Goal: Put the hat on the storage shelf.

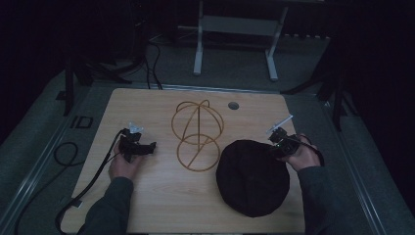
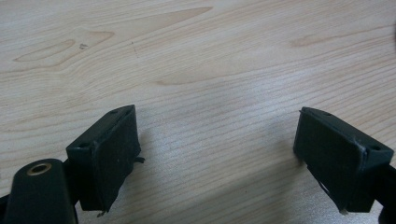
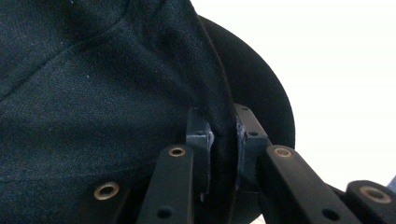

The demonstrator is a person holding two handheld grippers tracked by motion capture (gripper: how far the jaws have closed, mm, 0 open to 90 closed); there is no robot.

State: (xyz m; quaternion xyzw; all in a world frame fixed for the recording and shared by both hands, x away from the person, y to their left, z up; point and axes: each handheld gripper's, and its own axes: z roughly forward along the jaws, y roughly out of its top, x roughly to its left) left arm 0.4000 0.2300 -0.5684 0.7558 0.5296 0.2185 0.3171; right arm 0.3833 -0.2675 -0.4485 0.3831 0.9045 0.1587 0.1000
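Clamping black hat (image 3: 93,84) edge w/ right gripper (image 3: 223,154) jaws; left gripper (image 2: 219,158) jaws wide, empty.

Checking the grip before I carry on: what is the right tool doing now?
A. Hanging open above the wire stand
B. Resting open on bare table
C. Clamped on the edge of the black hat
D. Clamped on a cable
C: in the right gripper view the right tool has its two jaws pressed on a fold of the black hat at its edge, and the high view shows it at the hat's upper right rim.
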